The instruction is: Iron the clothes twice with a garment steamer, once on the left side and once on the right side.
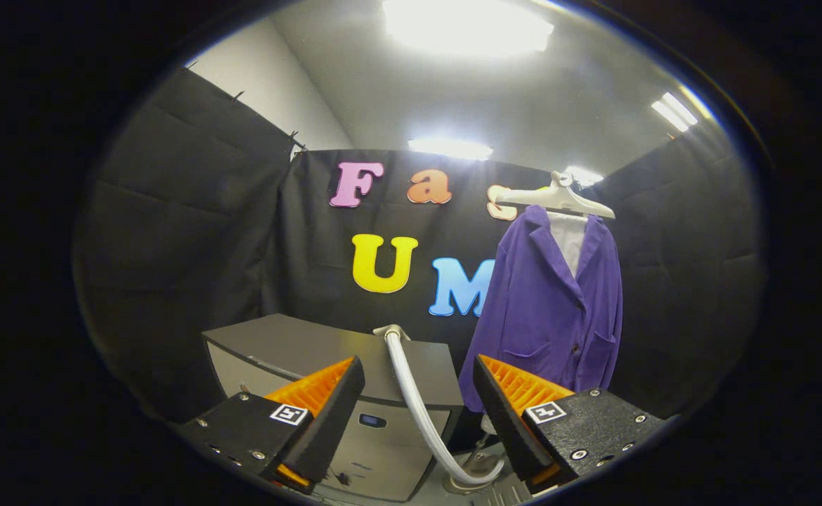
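A purple jacket [548, 302] hangs on a white hanger [558, 198] against the booth wall, beyond my right finger. A white hose [411, 393] runs from the top of a grey cabinet [312, 351] down between my fingers to a base near the floor. The steamer head cannot be made out. My gripper [418, 376] is open, with nothing held; only the hose passes behind the gap between the fingers.
The grey cabinet stands just ahead of my left finger, with its front panel [376, 450] facing me. Black cloth walls close the booth on all sides. A white stand foot [478, 467] sits on the floor under the jacket.
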Demonstrator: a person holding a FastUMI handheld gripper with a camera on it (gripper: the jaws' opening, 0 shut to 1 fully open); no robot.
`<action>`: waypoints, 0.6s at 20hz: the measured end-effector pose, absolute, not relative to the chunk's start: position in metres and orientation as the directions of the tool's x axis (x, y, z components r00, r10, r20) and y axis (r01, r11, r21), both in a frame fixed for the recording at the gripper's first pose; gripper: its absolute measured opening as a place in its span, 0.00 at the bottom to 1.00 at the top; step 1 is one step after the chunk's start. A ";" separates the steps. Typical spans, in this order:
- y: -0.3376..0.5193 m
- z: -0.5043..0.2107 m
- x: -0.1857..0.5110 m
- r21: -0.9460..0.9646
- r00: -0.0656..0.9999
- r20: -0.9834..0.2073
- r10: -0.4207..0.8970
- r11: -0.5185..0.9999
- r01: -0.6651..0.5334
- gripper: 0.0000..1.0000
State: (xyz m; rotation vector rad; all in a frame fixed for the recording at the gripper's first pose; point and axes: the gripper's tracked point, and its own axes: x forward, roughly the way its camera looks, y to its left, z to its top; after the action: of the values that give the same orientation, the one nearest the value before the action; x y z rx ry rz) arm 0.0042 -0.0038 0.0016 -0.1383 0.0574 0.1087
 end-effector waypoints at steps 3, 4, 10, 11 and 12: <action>0.008 0.006 0.004 -0.174 0.983 -0.084 0.165 0.969 -0.177 0.95; 0.012 0.011 0.003 -0.180 0.978 -0.084 0.193 0.962 -0.205 0.95; 0.014 0.020 -0.003 -0.160 0.951 -0.075 0.300 0.938 -0.308 0.95; 0.012 0.019 -0.001 -0.145 0.946 -0.081 0.313 0.936 -0.322 0.95; 0.009 0.019 0.000 -0.132 0.942 -0.090 0.323 0.934 -0.332 0.95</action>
State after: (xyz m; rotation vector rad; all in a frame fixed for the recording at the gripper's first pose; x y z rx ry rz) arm -0.0002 0.0087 0.0189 -0.1468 0.0671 0.3353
